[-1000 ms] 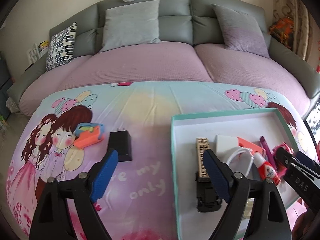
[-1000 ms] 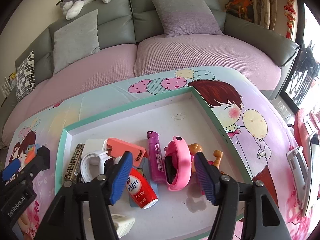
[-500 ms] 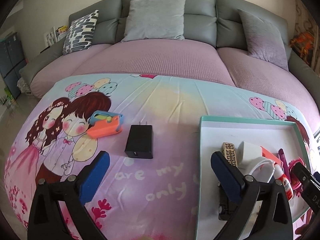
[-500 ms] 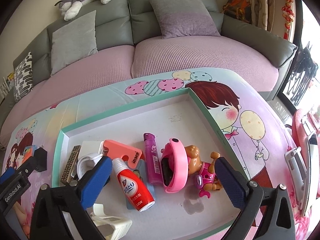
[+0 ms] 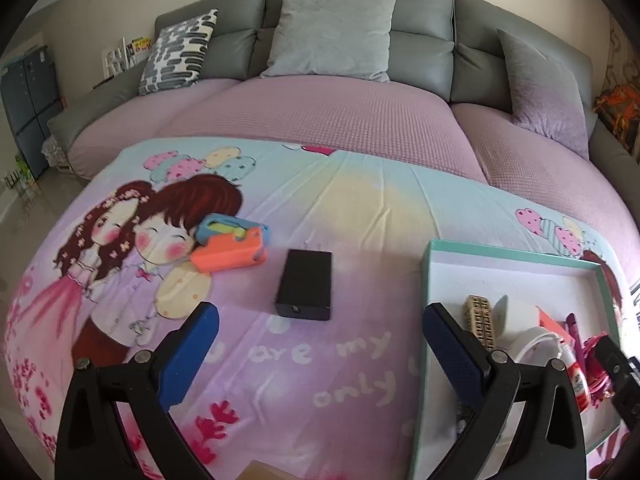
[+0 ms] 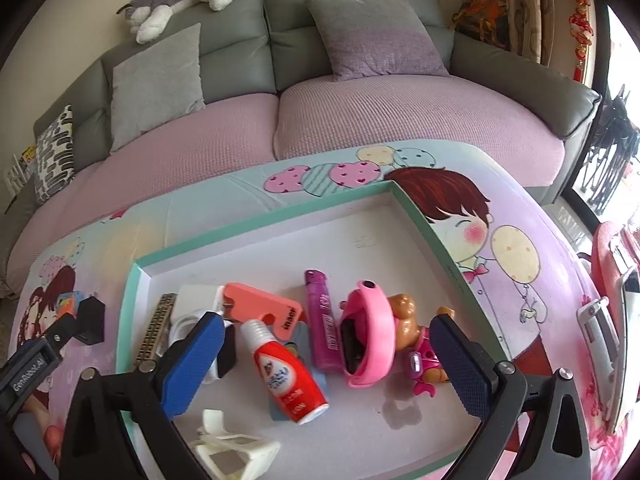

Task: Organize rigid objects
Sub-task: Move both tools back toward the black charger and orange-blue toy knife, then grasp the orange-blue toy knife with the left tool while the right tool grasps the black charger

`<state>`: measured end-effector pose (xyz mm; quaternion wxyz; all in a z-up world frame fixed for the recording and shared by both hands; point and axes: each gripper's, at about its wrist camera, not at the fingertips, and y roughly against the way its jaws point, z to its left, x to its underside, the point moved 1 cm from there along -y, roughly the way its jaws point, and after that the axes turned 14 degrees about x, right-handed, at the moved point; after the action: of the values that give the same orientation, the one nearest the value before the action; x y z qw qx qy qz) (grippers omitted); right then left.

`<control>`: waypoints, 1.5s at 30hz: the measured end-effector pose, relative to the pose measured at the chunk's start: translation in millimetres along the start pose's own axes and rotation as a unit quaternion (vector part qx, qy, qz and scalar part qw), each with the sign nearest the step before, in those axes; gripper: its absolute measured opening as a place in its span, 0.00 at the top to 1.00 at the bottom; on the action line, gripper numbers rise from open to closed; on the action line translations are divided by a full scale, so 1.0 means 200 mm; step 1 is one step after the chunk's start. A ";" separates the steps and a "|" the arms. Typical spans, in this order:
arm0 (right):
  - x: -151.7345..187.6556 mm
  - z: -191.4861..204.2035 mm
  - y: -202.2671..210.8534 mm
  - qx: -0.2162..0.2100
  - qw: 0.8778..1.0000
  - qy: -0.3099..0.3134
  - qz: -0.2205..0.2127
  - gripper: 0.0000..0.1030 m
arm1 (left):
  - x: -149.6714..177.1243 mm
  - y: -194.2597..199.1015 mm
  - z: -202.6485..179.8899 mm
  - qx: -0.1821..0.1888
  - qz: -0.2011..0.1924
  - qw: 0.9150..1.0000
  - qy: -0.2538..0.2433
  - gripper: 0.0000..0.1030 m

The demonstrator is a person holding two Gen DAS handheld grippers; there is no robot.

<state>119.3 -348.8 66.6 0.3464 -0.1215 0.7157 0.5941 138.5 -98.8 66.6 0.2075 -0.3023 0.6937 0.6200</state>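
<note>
My left gripper (image 5: 320,315) is open over the cartoon tablecloth, its fingers to either side of the near end of a black charger block (image 5: 306,284), not touching it. An orange and blue toy (image 5: 230,246) lies left of the charger. My right gripper (image 6: 326,322) stands open above the teal-rimmed tray (image 6: 256,224), holding nothing. Under it lie a red glue tube (image 6: 288,376), a purple lighter (image 6: 322,320), a pink band-shaped thing (image 6: 368,340) and a small bear figure (image 6: 416,344).
The tray also holds a coral flat piece (image 6: 260,312), a white adapter (image 6: 196,300), a patterned wooden bar (image 6: 154,332) and a white plastic clip (image 6: 232,452). A sofa (image 5: 320,120) with cushions runs behind the table. The left gripper's body (image 6: 36,360) shows beside the tray.
The left gripper has swung left from the tray's edge to the charger and its jaws have widened. The right gripper's jaws have spread wide over the pink thing and the glue tube.
</note>
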 end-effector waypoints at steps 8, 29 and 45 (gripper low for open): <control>0.01 0.17 0.05 -0.039 0.999 0.026 -0.006 0.00 | -0.03 0.04 0.10 -0.010 -0.012 1.000 0.016 0.01; 0.14 0.75 0.17 -0.135 0.984 0.119 -0.012 0.00 | -0.05 0.13 0.65 -0.078 -0.033 0.989 0.120 0.01; 0.21 0.98 0.17 -0.166 0.978 0.123 -0.007 0.00 | -0.13 0.11 0.76 -0.075 -0.041 0.988 0.130 0.01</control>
<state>137.4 -147.1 55.0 0.2350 -0.2544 0.6435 0.6826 128.8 55.8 77.8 0.1172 -0.4232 0.6536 0.6165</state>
